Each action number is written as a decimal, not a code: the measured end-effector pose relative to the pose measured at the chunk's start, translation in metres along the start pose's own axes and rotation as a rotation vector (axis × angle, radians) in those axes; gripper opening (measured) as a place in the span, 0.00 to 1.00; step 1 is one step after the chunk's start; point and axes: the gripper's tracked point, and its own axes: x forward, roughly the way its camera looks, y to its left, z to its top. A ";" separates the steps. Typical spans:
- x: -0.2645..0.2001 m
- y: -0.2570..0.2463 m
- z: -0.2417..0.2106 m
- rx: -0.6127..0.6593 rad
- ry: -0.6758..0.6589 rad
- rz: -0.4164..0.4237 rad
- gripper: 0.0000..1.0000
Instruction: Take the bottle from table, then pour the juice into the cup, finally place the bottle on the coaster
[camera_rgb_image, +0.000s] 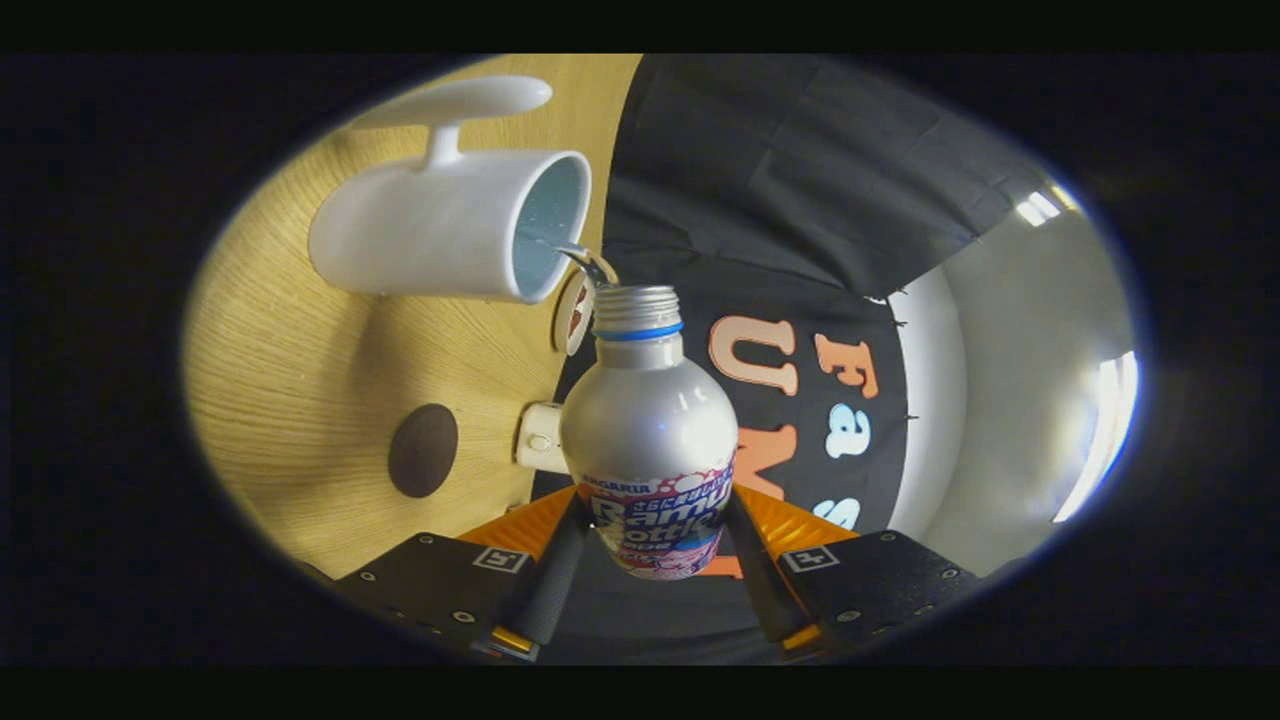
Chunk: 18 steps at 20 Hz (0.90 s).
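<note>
Jaws clamp bottle (648, 440); juice (580, 258) streaming into cup (450, 225).

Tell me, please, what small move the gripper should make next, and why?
Probably hold the tilt a moment. The gripper is shut on the bottle, whose open neck sits at the rim of the cup, with a thin stream crossing in; the coaster waits.
</note>
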 end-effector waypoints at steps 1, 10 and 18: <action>0.000 0.000 0.000 -0.005 -0.001 -0.005 0.76; -0.001 0.000 0.002 -0.053 -0.019 -0.033 0.76; -0.003 0.000 0.002 -0.084 -0.044 -0.030 0.76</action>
